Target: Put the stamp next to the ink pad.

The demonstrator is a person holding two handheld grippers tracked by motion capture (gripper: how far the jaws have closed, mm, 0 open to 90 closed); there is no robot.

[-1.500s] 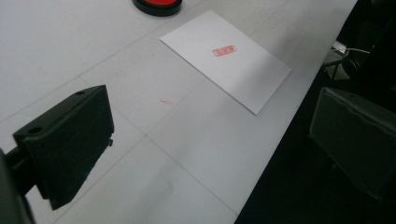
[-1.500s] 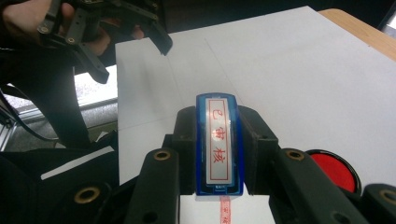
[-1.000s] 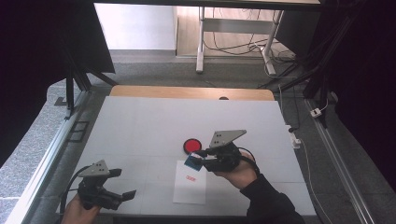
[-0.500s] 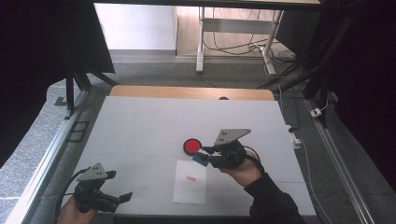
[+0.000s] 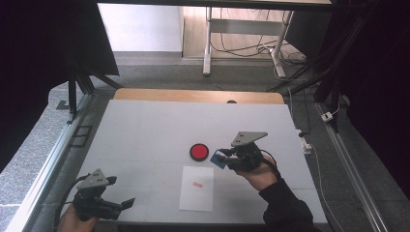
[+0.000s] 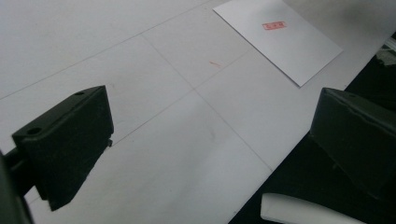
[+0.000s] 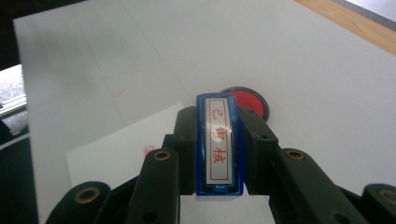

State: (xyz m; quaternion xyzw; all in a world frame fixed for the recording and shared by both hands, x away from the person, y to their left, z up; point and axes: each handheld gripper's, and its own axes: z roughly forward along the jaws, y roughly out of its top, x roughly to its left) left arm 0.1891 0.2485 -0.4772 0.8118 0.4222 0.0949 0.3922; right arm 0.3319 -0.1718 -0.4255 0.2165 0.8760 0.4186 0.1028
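Your left tool (image 5: pixel 126 203), jaws apart and holding nothing, sits at the tabletop's (image 5: pixel 145 130) near edge, while your right tool (image 5: pixel 223 157) clamps the blue stamp (image 7: pixel 219 142) above the paper (image 5: pixel 197 188) near the red ink pad (image 5: pixel 198 151), its long face with hardly readable red characters running along the jaws in the right gripper view.

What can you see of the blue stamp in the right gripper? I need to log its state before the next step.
The stamp is a narrow rectangular block with a glossy translucent blue frame around a pale face that bears red characters inside a red border. It looks like plastic. The right gripper is shut on it, one black finger pressing each long side. It is held off the table, above the gap between the red ink pad and the white sheet.
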